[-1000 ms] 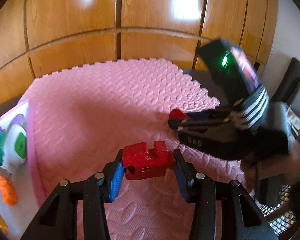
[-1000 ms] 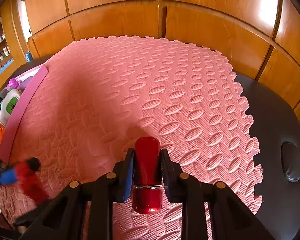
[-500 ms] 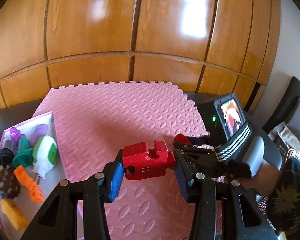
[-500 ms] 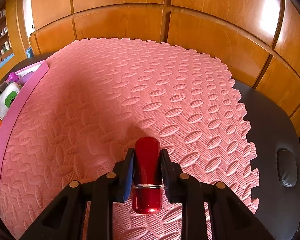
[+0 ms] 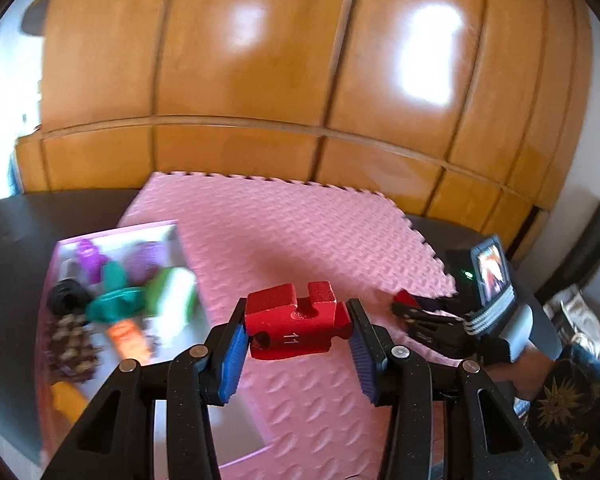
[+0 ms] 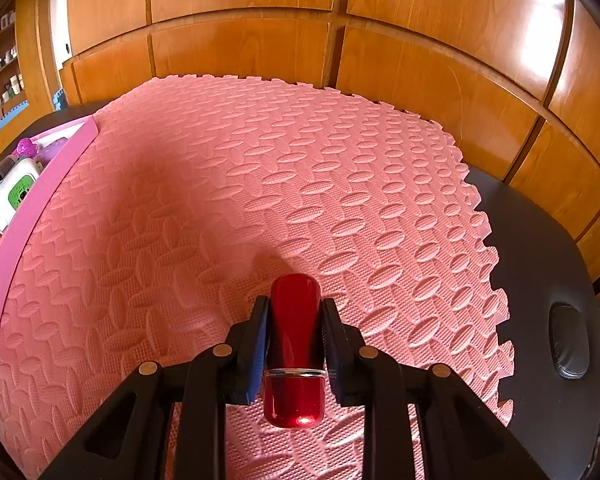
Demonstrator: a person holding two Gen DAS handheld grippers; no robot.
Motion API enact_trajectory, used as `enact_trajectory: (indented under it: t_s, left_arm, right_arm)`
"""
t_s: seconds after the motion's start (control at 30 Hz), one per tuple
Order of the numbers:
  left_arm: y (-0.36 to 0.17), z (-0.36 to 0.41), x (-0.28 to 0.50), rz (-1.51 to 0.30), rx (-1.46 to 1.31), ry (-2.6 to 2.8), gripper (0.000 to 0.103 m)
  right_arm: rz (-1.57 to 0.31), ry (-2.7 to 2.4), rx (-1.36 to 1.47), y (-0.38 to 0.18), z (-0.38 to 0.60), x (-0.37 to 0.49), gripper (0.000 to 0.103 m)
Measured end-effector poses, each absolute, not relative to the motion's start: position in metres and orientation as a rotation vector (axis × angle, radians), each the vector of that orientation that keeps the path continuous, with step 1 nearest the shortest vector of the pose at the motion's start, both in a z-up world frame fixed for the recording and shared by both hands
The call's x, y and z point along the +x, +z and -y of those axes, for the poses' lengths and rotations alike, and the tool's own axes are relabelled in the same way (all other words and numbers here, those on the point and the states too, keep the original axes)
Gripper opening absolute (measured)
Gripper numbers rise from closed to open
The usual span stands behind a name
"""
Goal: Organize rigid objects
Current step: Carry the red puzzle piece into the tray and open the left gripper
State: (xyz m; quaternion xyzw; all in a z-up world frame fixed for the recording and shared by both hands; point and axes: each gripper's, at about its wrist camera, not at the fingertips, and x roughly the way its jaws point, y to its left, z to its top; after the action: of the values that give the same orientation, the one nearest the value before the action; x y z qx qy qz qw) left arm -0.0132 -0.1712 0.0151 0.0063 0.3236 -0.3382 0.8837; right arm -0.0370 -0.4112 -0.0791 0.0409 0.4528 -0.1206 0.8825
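The left gripper (image 5: 296,334) is clamped on a red block (image 5: 296,326), its blue pads (image 5: 233,354) pressing the block's two short ends, so the block's long axis runs crosswise, from one finger to the other. The face stamped "11" and a round hole beside it turn toward the camera, and a square notch cuts the top edge. The block hangs clear above the pink foam mat (image 5: 300,240), just beside the near corner of a pink-rimmed tray (image 5: 46,300) on the left that holds blurred small toys in purple, teal, green-and-white, orange and brown. At the right of this view the right gripper (image 5: 410,306) shows from the side, a person's hand (image 5: 532,360) behind it, with something red at its tips. In the right wrist view the right gripper (image 6: 294,320) is closed on a glossy red cylinder (image 6: 294,344), pads against its sides. The cylinder's long axis lies along the fingers, its rounded end pointing forward past the tips and down toward the mat (image 6: 260,180), a thin silver ring around it nearer the camera. The tray (image 6: 40,184) lies at the mat's far left edge.
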Motion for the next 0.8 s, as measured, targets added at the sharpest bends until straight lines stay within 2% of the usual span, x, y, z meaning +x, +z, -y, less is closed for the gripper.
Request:
enact_trajectory:
  t_s: [0.37,0.8]
  left_arm:
    - [-0.014,0.074,0.009,-0.781,-0.12,-0.572,0.047]
    - [-0.064,0.083,0.017,-0.907,-0.029,-0.527,0.047]
  right_arm:
    - [-0.949,-0.255,0.064,-0.079,0.409,-0.036,0.024]
    - [-0.952,-0.261,0.059,-0.08,0.408,-0.036,0.024]
